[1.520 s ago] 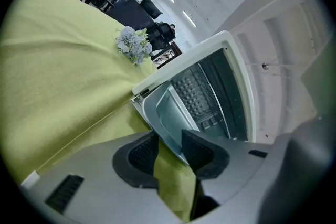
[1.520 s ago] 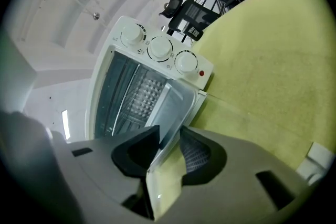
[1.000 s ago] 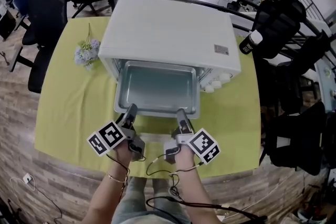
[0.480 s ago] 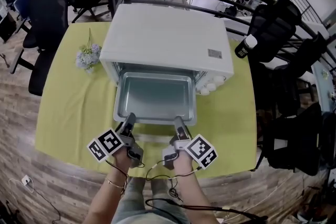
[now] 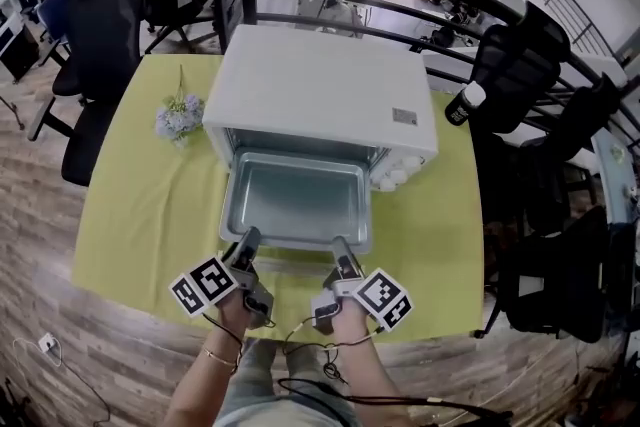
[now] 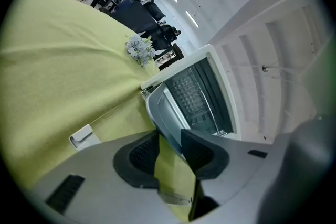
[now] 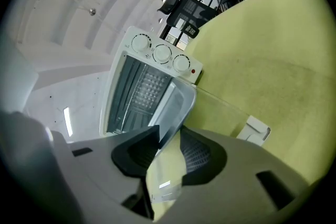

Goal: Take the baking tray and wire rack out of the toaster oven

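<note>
Jaws of the left gripper (image 5: 247, 238) are closing on the near rim of the baking tray (image 5: 295, 200), its thin metal edge running between the pads. The right gripper (image 5: 341, 244) clamps the same rim further along. The tray juts from the mouth of the white toaster oven (image 5: 320, 80), above the lowered glass door (image 7: 226, 103), over the yellow-green desk (image 5: 140, 205). A small bunch of pale flowers (image 5: 178, 118) lies left of the oven. A white-capped dark bottle (image 5: 462, 103) shows at its right, and black office chairs (image 5: 100, 25) crowd the far side.
</note>
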`<state>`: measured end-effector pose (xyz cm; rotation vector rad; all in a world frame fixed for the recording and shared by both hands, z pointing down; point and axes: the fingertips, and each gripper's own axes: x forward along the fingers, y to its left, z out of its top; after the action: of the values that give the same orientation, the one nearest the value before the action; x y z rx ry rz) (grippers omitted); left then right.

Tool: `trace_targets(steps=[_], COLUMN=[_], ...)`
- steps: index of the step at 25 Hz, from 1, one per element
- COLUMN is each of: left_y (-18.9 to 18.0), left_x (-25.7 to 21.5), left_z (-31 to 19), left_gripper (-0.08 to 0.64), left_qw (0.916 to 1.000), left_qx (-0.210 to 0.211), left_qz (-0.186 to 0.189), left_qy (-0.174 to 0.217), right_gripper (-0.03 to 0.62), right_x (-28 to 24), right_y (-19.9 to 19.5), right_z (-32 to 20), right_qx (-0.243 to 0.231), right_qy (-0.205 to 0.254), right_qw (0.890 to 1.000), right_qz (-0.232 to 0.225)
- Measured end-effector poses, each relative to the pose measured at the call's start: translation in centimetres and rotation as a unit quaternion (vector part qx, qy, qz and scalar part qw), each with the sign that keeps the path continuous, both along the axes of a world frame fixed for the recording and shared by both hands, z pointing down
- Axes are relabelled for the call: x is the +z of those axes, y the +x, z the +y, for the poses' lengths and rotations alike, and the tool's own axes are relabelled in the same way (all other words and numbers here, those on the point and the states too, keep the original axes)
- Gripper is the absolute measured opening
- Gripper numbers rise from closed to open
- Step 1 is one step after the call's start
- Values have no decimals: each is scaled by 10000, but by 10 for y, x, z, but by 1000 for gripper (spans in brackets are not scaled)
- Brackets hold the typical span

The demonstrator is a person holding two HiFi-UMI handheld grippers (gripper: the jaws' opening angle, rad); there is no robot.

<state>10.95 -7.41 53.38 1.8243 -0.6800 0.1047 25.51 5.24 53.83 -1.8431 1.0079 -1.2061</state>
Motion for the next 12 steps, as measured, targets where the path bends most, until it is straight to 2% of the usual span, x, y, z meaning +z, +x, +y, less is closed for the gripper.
trace_targets(steps=[12], left_y=[-24], left_x=[-29], left_z=[34], left_gripper=[127], left_qw=[9999], left_qx=[112], left_qz=[-101], left_qy=[-10], right_gripper=[121], right_x=[-35], right_y=[-22], right_z=[28], right_qx=[-301], right_qy=[-91], right_qw=[9993], right_qz=[176])
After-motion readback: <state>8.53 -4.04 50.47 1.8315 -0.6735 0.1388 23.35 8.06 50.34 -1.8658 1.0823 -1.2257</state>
